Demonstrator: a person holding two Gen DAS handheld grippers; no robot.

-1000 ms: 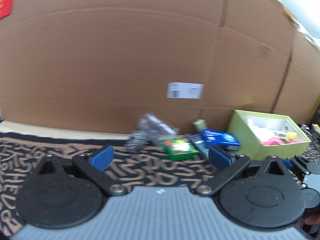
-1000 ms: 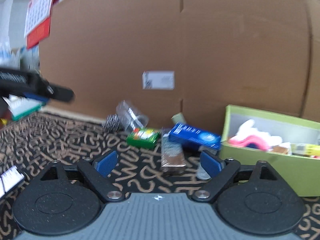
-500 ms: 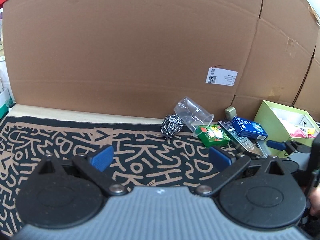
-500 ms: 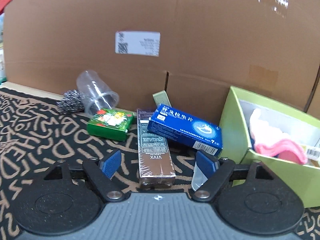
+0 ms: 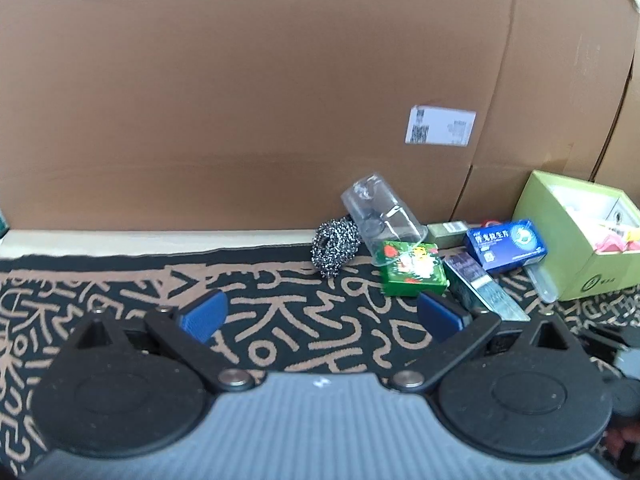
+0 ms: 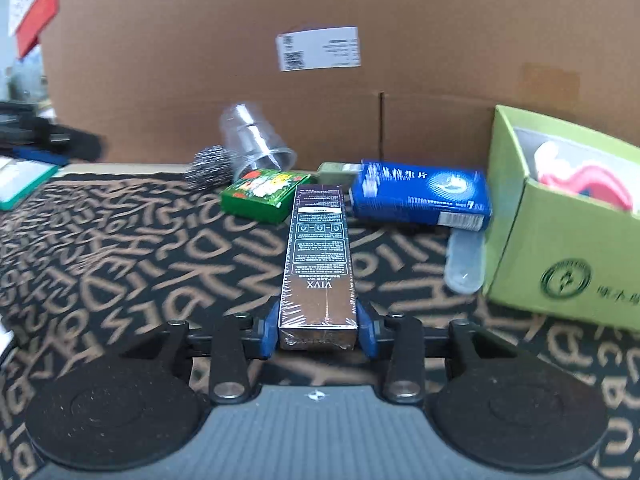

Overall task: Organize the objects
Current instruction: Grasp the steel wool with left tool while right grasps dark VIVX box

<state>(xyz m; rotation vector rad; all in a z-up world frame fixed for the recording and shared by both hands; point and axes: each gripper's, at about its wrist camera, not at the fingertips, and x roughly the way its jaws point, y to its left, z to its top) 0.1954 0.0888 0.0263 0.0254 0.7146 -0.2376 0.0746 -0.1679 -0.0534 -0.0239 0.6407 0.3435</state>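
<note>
My right gripper [image 6: 318, 326] is shut on the near end of a long brown VIVX box [image 6: 319, 256], which points away from me over the patterned mat. The same box shows in the left wrist view [image 5: 482, 286]. Beyond it lie a green box [image 6: 264, 194] [image 5: 412, 268], a blue box [image 6: 422, 196] [image 5: 506, 246], a clear plastic cup [image 6: 254, 140] [image 5: 380, 210] on its side and a steel scourer [image 6: 210, 168] [image 5: 336, 246]. My left gripper [image 5: 320, 316] is open and empty, well short of these things.
A lime-green open box [image 6: 568, 232] [image 5: 580, 240] holding pink items stands at the right. A clear flat case [image 6: 464, 260] lies against it. A small olive box [image 6: 334, 172] sits by the cardboard wall [image 6: 320, 80]. A black-and-tan patterned mat [image 5: 280, 320] covers the surface.
My right gripper moved forward and closed on the brown box's near end. My left gripper shifted a little; the objects now sit further right in its view.
</note>
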